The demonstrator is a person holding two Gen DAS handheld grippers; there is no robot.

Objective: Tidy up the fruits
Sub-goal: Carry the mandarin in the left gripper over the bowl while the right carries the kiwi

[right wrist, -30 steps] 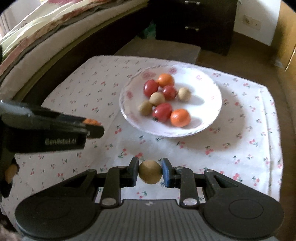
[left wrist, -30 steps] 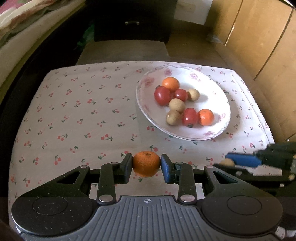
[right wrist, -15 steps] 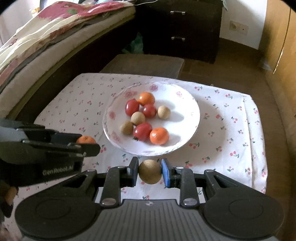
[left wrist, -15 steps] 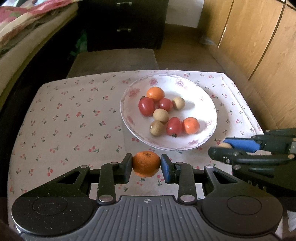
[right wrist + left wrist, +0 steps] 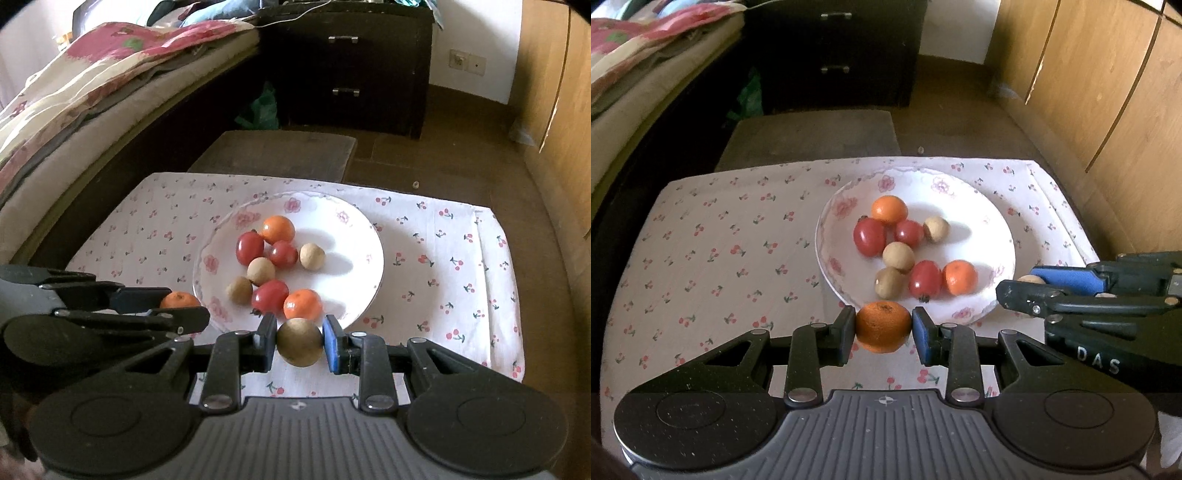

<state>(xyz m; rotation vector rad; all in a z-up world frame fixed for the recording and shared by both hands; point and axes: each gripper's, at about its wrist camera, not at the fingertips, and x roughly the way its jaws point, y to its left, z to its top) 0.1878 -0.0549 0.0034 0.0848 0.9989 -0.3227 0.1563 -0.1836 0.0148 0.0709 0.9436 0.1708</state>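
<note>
My left gripper (image 5: 883,328) is shut on a small orange mandarin (image 5: 883,327), held above the near rim of a white flowered plate (image 5: 982,221). My right gripper (image 5: 298,341) is shut on a round brown longan (image 5: 300,342), also just short of the plate (image 5: 354,236). On the plate lie two mandarins, three red cherry tomatoes and three brown longans. The right gripper (image 5: 1027,286) shows at the right edge of the left wrist view. In the right wrist view the left gripper (image 5: 184,306) enters from the left with its mandarin (image 5: 179,300).
The plate rests on a low table under a white cherry-print cloth (image 5: 713,243). A brown stool (image 5: 812,136) stands behind it, then a dark drawer cabinet (image 5: 347,66). A bed with a quilt (image 5: 74,96) runs along the left; wooden wardrobe doors (image 5: 1108,92) stand on the right.
Both grippers have pulled back and risen a little with their fruit still held; the plate and table now sit farther off and lower in both views.
</note>
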